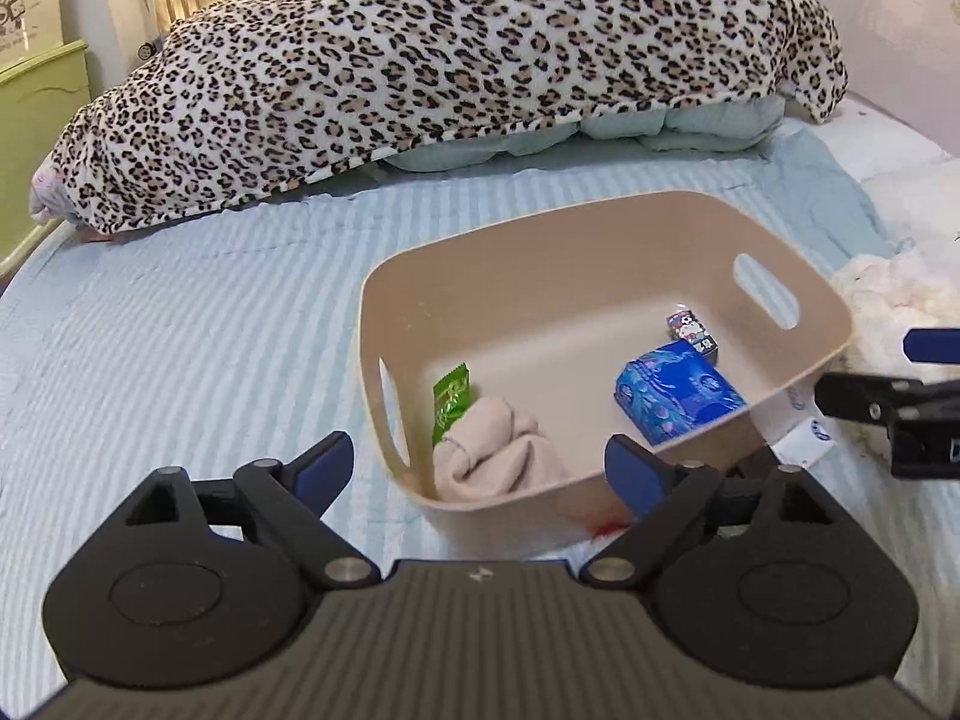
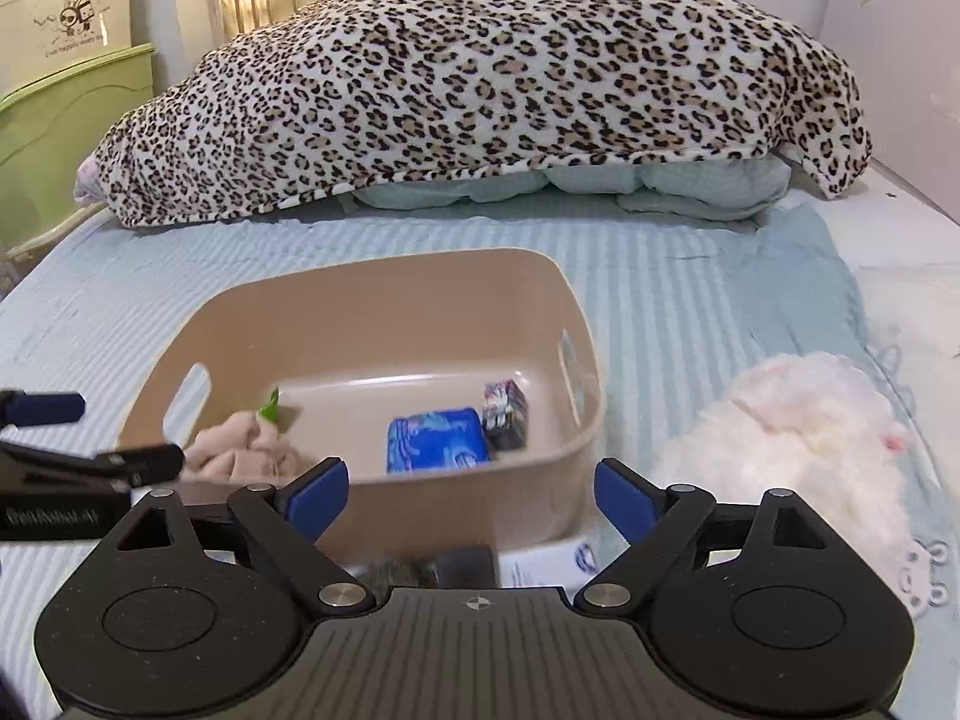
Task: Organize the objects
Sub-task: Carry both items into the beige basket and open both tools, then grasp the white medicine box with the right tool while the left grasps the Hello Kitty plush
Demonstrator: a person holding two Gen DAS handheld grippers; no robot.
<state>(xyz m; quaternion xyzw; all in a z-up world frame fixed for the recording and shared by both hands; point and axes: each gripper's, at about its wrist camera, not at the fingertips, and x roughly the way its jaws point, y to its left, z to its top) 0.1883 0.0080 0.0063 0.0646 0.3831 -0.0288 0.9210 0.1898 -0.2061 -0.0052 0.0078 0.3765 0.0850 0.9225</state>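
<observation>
A beige plastic bin (image 1: 600, 228) (image 2: 384, 282) with handle slots sits on the bed. Inside lie a green packet (image 1: 451, 399) (image 2: 270, 407), a rolled beige cloth (image 1: 498, 450) (image 2: 246, 447), a blue tissue pack (image 1: 678, 396) (image 2: 435, 441) and a small printed box (image 1: 690, 330) (image 2: 507, 414). My left gripper (image 1: 480, 468) is open and empty at the bin's near wall. My right gripper (image 2: 471, 495) is open and empty, also at the bin's near side. A white packet (image 1: 804, 444) (image 2: 552, 561) and a dark object (image 2: 468, 564) lie on the bed just outside the bin.
A fluffy white plush toy (image 2: 798, 438) (image 1: 894, 300) lies right of the bin. A leopard-print blanket (image 1: 450, 66) (image 2: 480, 90) covers pillows at the back. Green and cream drawers (image 2: 66, 120) stand at the left. The bed has a light-blue striped cover (image 1: 180, 330).
</observation>
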